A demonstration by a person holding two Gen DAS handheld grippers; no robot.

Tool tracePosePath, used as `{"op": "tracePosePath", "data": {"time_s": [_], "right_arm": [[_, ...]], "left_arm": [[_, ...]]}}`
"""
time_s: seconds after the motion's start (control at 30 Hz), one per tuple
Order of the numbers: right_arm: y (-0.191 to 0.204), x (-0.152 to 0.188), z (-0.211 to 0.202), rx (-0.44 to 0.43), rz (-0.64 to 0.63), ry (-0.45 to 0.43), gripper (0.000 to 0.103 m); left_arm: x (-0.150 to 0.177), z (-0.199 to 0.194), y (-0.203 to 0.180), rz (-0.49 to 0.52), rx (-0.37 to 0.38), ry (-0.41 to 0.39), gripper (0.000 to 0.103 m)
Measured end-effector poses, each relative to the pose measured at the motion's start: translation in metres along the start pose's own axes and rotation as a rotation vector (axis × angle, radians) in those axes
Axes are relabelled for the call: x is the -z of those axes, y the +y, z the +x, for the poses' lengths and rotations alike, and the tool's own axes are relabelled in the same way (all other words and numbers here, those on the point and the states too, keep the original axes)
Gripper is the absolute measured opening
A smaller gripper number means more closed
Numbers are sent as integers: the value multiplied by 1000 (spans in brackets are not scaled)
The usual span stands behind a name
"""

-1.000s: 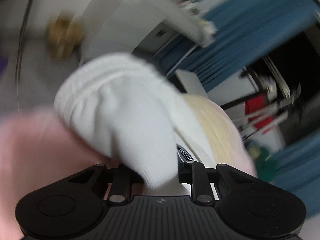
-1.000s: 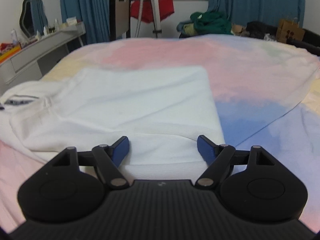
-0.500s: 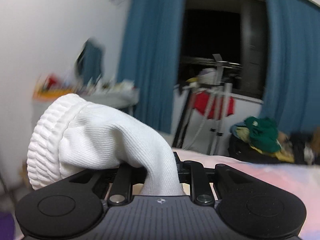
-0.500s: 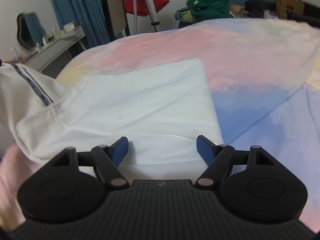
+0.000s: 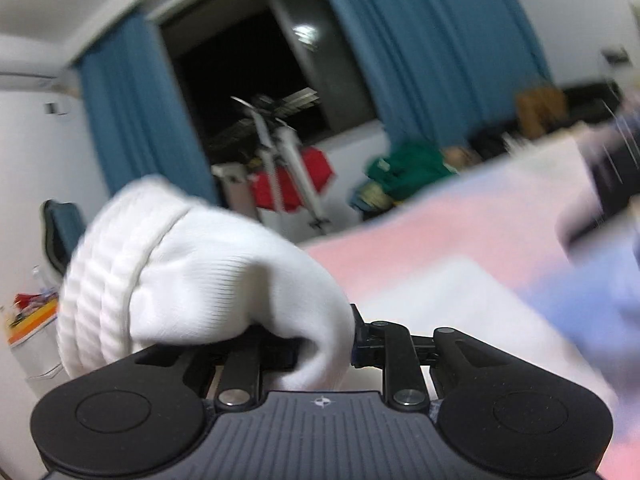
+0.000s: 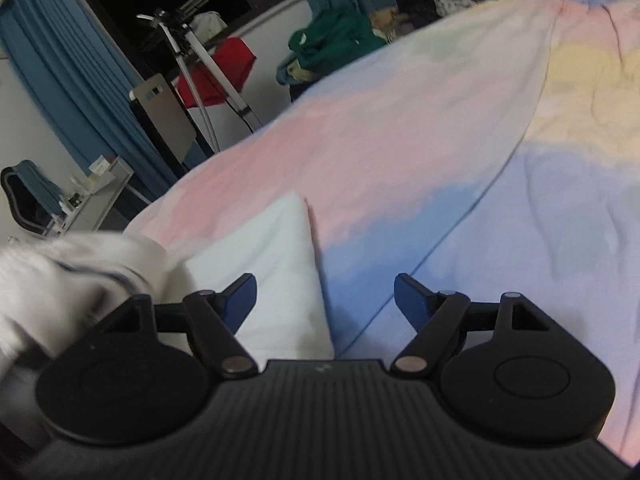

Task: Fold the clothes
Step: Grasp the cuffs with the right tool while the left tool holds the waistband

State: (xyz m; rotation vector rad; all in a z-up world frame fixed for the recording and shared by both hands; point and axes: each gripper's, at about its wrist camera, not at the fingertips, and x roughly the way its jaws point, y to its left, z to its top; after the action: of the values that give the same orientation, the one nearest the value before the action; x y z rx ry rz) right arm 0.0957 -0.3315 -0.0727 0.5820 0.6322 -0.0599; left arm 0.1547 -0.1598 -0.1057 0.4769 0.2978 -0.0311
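While the left gripper (image 5: pixel 344 344) is clenched on a bunched fold of the white garment (image 5: pixel 192 280), a ribbed cuff or hem end bulging up and to the left over its fingers, the right gripper (image 6: pixel 324 296) hangs with its blue-tipped jaws spread and nothing between them. The rest of the garment lies flat on the pastel bedspread (image 6: pixel 400 140), and in the right wrist view its flat white panel (image 6: pixel 272 264) reaches from the gripper's left finger away toward the upper left, ending in a corner. A blurred white mass with a dark stripe at that view's left edge is probably the lifted part, carried in from the left. So the cloth lies to the left of the right jaws, its free edge running away from them, and the right gripper is much the nearer to the flat panel, while the left holds the raised end above the bed. Judging by this, the held end would travel rightward across the panel. Whether this fold is an early or a late one cannot be settled.
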Motion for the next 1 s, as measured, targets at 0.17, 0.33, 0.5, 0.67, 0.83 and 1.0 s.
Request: {"op": "tracePosePath", "data": {"time_s": [0.17,0.33,0.5,0.67,0.83,1.0], "right_arm": [[-4,-4,1,-29,8,2,78],[-1,-7,2,-88,22,-11,78],[0,-8,-8,-186,69,-54,78],[-9,-8,-13,-250,174,-89,79],[-10,-3,-7,-246,216,-53,79],[-3,4,4,-234,213,-37,82]], "left_arm": [[22,2,-20,108,90,7,36],[25,-6,-2,184,182,-8,51],[35,-28,19,229,248,-6,63],[41,-39,62,152,224,23,64],[64,-36,90,143,119,9,69],[87,-34,121,27,45,93,72]]}}
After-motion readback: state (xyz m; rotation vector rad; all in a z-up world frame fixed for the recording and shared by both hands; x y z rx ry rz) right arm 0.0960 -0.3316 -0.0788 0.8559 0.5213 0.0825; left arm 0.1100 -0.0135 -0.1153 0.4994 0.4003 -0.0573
